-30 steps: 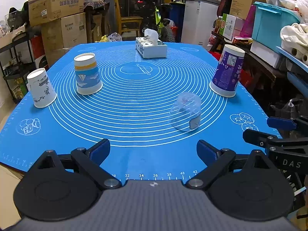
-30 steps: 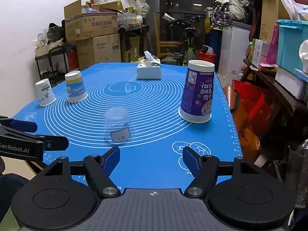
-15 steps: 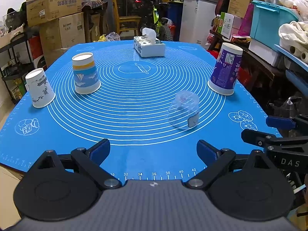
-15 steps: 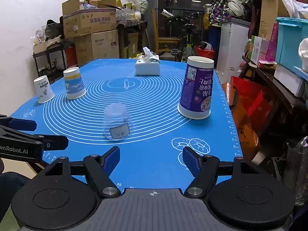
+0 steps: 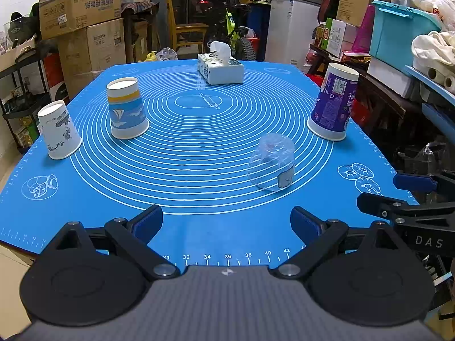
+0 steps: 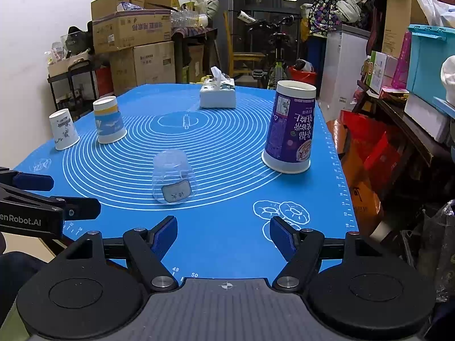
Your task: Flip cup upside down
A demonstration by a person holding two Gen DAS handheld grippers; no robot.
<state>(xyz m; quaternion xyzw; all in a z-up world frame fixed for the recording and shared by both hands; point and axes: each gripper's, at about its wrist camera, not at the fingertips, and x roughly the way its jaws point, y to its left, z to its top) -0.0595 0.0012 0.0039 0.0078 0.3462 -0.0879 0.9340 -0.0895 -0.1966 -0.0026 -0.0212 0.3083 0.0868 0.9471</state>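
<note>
Cluttered storeroom, blue mat [image 5: 199, 227]. Left view: left gripper [image 5: 226, 221] spread, empty; clear cup [image 5: 271, 166] inverted near the mat's right edge. Right view: right gripper [image 6: 223, 234] spread; a hard pinch could crush or skid the cup.

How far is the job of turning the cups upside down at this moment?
Done, it seems: all four cups stand mouth-down on the blue mat: the clear plastic cup, the purple cup, the blue-and-yellow cup and the white cup. In hand: nothing; the left hand-held gripper and the right hand-held gripper are open and empty. Left: no upright cup is visible.
</note>
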